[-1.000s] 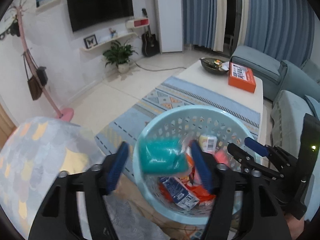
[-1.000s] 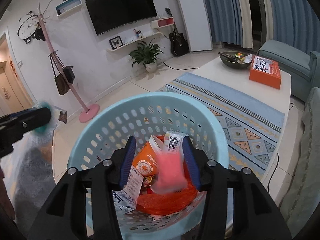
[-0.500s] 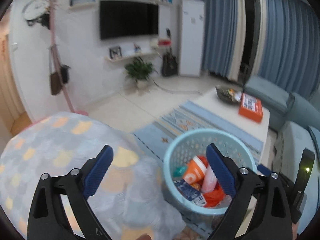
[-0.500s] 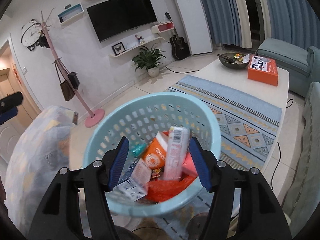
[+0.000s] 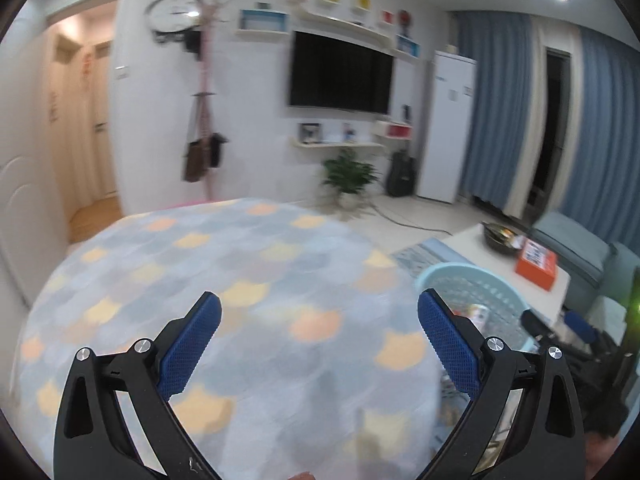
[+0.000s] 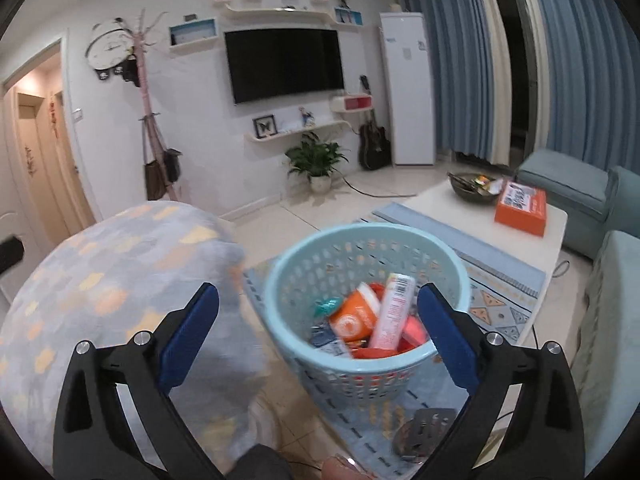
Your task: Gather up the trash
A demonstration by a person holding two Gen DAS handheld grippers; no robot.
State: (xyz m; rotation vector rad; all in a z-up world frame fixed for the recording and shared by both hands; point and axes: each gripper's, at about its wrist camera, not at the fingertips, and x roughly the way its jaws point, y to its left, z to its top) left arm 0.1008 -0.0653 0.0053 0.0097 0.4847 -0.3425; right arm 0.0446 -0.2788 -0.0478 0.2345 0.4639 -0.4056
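A light blue perforated basket (image 6: pixel 360 248) stands on the floor and holds trash: an orange cup (image 6: pixel 354 316), a pink tube (image 6: pixel 392 312), a teal wrapper (image 6: pixel 328 305) and red packets. My right gripper (image 6: pixel 318 334) is open and empty above the basket's near side. My left gripper (image 5: pixel 318 340) is open and empty over the round table with the patterned cloth (image 5: pixel 224 280). The basket (image 5: pixel 472 288) shows at the right in the left wrist view, partly hidden by the right finger (image 5: pixel 448 344). The other gripper (image 5: pixel 576 328) shows beside it.
The cloth-covered round table (image 6: pixel 100 280) is left of the basket. A white coffee table (image 6: pixel 480 216) carries an orange box (image 6: pixel 520 208) and a dark bowl (image 6: pixel 472 186). A patterned rug (image 6: pixel 488 280), teal sofa (image 6: pixel 608 280), coat stand (image 6: pixel 148 120) and plant (image 6: pixel 316 160) surround.
Both grippers have opened wide and risen away from the basket. The teal and pink items they held now lie in the basket. The left gripper has swung left over the cloth-covered table.
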